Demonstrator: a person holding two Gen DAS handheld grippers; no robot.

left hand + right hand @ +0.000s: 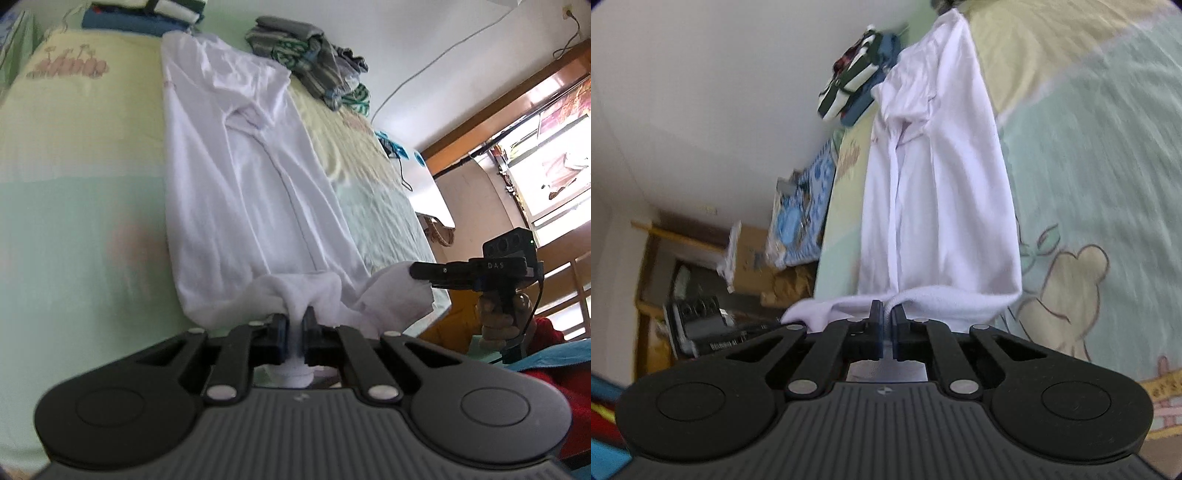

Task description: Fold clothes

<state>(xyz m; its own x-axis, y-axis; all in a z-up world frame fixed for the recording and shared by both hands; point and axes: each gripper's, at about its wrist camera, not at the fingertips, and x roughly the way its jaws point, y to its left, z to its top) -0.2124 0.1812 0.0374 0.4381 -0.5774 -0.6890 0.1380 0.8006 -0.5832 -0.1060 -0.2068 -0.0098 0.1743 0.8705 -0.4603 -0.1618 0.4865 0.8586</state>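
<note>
Left gripper clamped on the white garment's near hem; right gripper pinching the same hem, seen at three o'clock from the left. Garment stretches toward twelve o'clock across the green bedspread. Beyond, at one o'clock, crumpled clothes.

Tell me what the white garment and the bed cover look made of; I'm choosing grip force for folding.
White garment: soft matte knit, probably cotton jersey or fleece; it drapes in loose wrinkles and its bunched hem looks thick and fuzzy between the left gripper fingers. Bed cover: thin printed woven cloth, matte, likely cotton or a blend; blur leaves the weave unclear.
</note>
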